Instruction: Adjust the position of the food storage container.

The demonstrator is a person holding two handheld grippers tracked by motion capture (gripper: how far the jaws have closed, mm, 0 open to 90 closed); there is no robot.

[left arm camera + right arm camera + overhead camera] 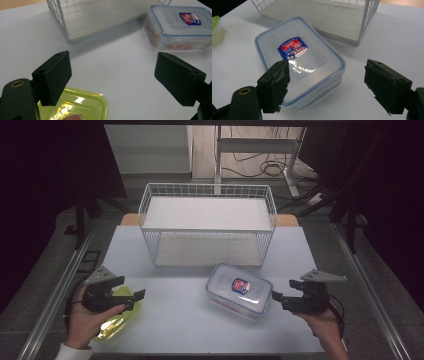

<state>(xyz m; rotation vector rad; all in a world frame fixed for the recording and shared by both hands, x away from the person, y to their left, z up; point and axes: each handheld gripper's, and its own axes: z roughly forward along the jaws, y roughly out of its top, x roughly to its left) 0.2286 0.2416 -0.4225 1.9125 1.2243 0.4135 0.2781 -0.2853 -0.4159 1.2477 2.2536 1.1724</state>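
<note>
A clear rectangular food box with a blue-rimmed lid and a red-and-blue label (239, 290) (178, 26) (299, 60) lies on the white table, right of centre. My right gripper (278, 298) (325, 85) is open just to its right, jaws wide, the box's near corner below and between them. A yellow-green lidded container (117, 312) (76, 106) (216, 27) sits at the front left. My left gripper (131, 289) (112, 80) hovers open over its far edge, nothing between its jaws.
A white wire shelf rack (207, 222) (82, 20) (332, 17) with two pale boards stands at the back middle of the table (180, 320). Dark floor, metal rails and cables surround the table.
</note>
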